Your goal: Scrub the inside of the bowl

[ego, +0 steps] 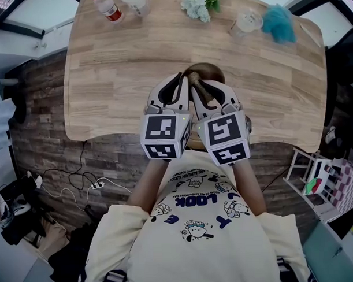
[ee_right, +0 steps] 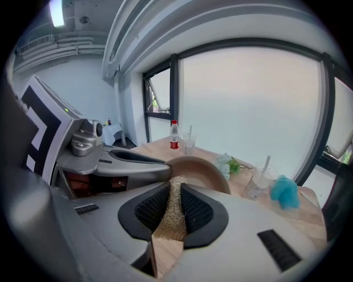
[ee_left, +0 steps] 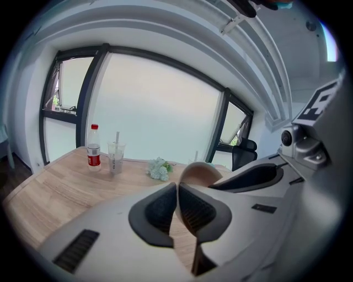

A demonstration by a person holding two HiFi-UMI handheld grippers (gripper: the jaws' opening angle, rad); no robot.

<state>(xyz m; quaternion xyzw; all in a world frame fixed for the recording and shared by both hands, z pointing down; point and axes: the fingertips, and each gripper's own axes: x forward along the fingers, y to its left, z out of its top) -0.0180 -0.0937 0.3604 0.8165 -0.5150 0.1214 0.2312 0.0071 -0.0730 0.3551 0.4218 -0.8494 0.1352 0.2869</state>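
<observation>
Grip is closed on both sides: the left gripper [ee_left: 177, 202] has its jaws nearly together on what looks like the thin rim of the brown bowl [ego: 210, 69]. The right gripper [ee_right: 175, 193] pinches a straw-coloured fibre scrubber [ee_right: 171, 227], whose far end is at the bowl's hollow. The bowl is at the near middle of the table [ego: 122, 70], under both grippers and tilted, I think; whether it rests on the wood I cannot tell. It looks light and stiff, with a smooth wall that may slip, so the rim is the sensible place to hold it, and hard scrubbing could twist it out. The scrubber seems rough and a little bendable. The table is pale wood; a red-label bottle [ego: 107, 8], a clear cup [ego: 247, 19], pale flowers [ego: 196, 5] and a teal fluffy thing [ego: 278, 21] stand at its far edge, well apart from the bowl. Large windows are behind, and the floor is dark planks with cables [ego: 91, 184] at the left.
</observation>
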